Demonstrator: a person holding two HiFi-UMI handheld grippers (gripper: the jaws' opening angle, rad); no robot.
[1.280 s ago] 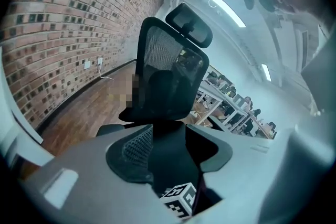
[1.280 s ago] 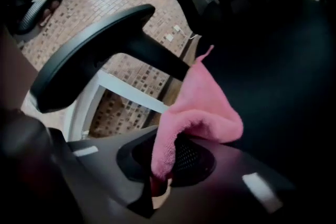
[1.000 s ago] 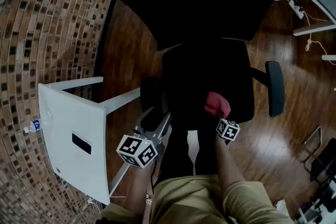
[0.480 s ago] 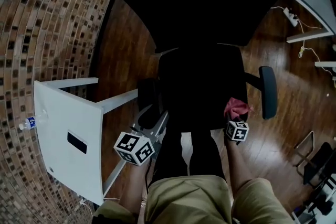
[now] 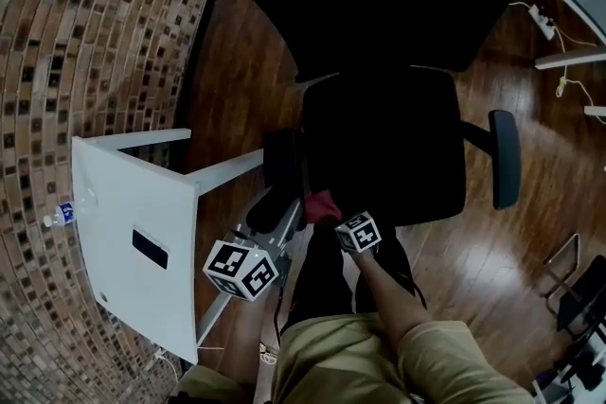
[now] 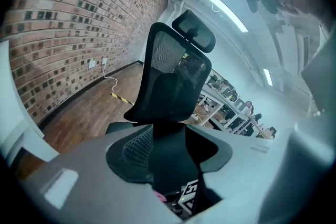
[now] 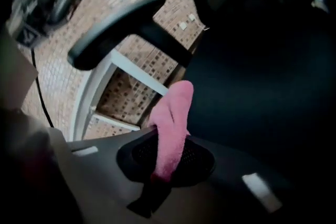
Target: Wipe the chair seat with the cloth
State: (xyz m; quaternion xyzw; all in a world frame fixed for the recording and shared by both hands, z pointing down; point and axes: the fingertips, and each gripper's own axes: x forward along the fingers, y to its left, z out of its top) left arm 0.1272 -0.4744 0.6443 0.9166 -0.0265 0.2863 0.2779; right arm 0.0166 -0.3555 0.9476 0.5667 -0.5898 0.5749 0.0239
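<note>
Two grippers sit low in the head view. The right gripper (image 5: 333, 217) reaches up and leftward from the person's bare forearm (image 5: 393, 298), its jaws pinching the pink cloth (image 5: 322, 205) at the near left corner of the black chair seat (image 5: 388, 156). The seat is so dark that contact between cloth and seat is likely but not certain. In the right gripper view the cloth (image 7: 170, 134) stands folded between the jaws. The left gripper (image 5: 284, 220) hangs lower left, beside the white table (image 5: 133, 241), with its jaws spread and only the chair beyond them.
</note>
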